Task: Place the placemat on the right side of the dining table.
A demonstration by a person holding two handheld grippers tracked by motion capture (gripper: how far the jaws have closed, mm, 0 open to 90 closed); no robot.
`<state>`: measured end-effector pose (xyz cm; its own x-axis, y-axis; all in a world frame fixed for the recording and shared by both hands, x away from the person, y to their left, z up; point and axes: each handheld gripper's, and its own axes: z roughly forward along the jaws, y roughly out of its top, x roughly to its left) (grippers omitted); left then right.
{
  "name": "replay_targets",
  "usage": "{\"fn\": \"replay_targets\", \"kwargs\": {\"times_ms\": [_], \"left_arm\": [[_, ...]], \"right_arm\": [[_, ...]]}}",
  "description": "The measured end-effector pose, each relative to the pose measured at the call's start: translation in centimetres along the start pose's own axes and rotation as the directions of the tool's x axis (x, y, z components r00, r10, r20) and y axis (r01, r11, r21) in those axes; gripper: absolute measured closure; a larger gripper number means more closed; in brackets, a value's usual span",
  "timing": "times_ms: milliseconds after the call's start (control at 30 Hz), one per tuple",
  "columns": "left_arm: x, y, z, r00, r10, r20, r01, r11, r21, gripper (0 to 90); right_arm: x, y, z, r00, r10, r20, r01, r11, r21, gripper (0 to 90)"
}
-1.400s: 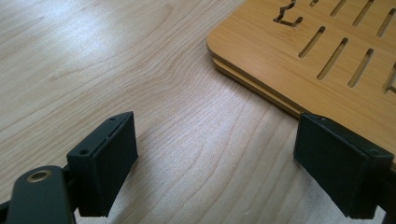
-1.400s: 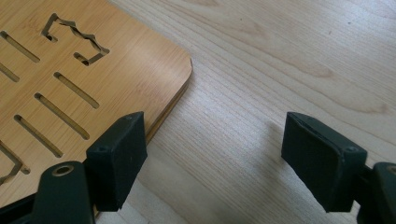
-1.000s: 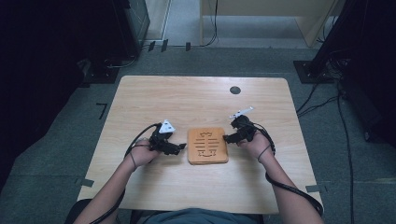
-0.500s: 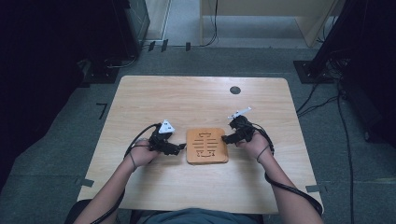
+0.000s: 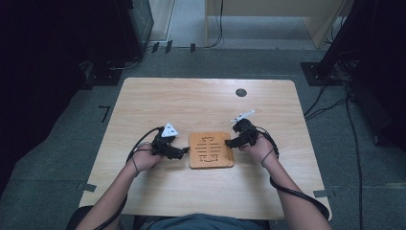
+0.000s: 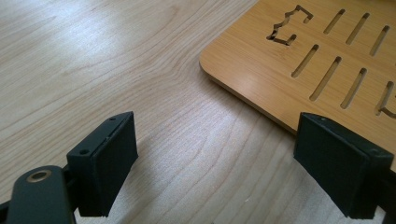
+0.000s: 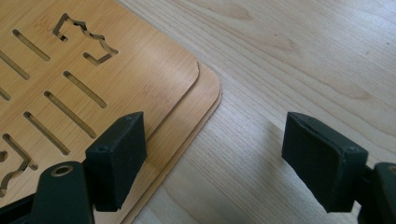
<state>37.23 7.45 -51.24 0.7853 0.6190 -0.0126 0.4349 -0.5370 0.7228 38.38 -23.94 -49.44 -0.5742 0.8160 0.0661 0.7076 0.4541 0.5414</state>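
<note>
Pale wooden table (image 5: 158, 100) carried the slotted bamboo boards (image 5: 211, 150), stacked squarely between the left gripper (image 5: 183, 152) and right gripper (image 5: 229, 143), both gaping empty at opposite edges, equally near.

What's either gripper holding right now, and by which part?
Nothing is held. The left gripper and right gripper both stand open, flanking the slotted wooden board on the table, each with one jaw over a board edge.

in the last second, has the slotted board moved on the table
No. In the high view the slotted board lies in the same spot as before, the same way off from the dark round hole in the table, between the two grippers.
</note>
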Motion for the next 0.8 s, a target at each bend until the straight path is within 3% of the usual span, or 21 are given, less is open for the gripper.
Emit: {"fn": "replay_targets", "kwargs": {"times_ms": [233,800], "left_arm": [[0.01,0.07,-0.27,0.9997,-0.021,0.01,0.021,0.9997,-0.015,12.6],[0.16,-0.21,-0.62,0.9996,-0.027,-0.006,0.027,0.9995,-0.014,12.6]], "right_arm": [[0.27,0.19,0.15,1.0,-0.006,-0.005,0.006,1.0,0.0,21.6],[0.74,0.68,0.56,0.9998,-0.016,-0.011,0.016,1.0,-0.005,21.0]]}}
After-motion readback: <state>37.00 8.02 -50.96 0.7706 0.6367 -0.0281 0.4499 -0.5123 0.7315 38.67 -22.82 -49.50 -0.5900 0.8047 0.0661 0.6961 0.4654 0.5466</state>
